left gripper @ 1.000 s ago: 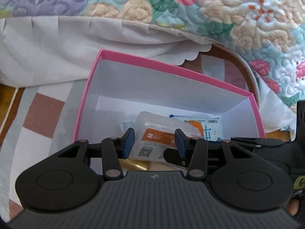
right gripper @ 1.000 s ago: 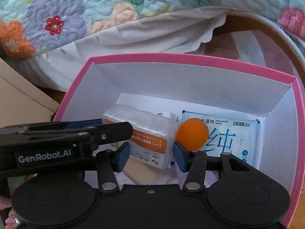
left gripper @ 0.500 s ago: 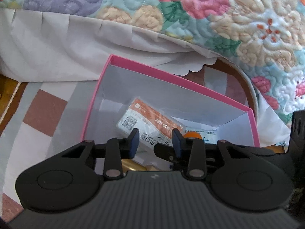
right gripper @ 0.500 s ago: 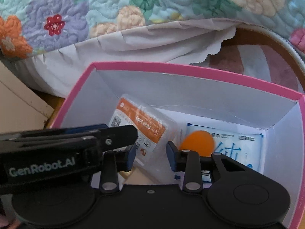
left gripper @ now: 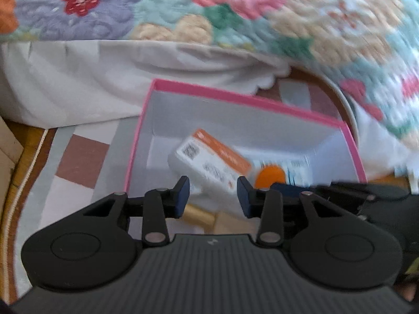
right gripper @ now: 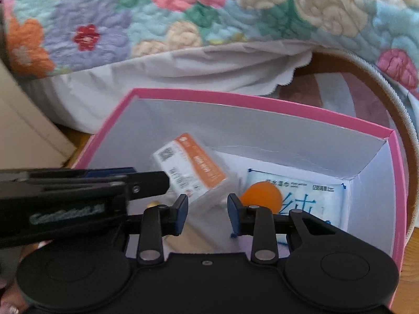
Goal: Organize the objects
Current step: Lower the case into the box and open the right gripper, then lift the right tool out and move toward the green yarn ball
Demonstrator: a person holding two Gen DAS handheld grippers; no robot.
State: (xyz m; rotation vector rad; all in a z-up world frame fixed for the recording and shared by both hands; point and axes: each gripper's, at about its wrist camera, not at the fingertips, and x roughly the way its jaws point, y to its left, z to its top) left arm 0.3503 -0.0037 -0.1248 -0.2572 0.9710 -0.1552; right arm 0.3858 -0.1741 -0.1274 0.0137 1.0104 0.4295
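Observation:
A pink box (left gripper: pixel 230 97) with white inner walls stands on the floor; it also shows in the right wrist view (right gripper: pixel 256 99). Inside lie a white tissue pack with an orange band (left gripper: pixel 214 161) (right gripper: pixel 193 167), an orange ball (left gripper: pixel 271 176) (right gripper: pixel 262 196), a blue-and-white wipes packet (right gripper: pixel 314 198) and a gold object (left gripper: pixel 199 214). My left gripper (left gripper: pixel 212 197) is open and empty above the box's near side. My right gripper (right gripper: pixel 207 210) is open and empty over the box, just this side of the tissue pack.
A floral quilt (left gripper: pixel 235 13) and a white bed skirt (left gripper: pixel 91 78) hang behind the box. A checked rug (left gripper: pixel 78 157) lies left of it. A beige panel (right gripper: pixel 23 136) stands at the left in the right wrist view.
Both grippers have pulled back and up from the box. The tissue pack, between the right fingers a second ago, now lies tilted in the box. Both views are blurred by motion.

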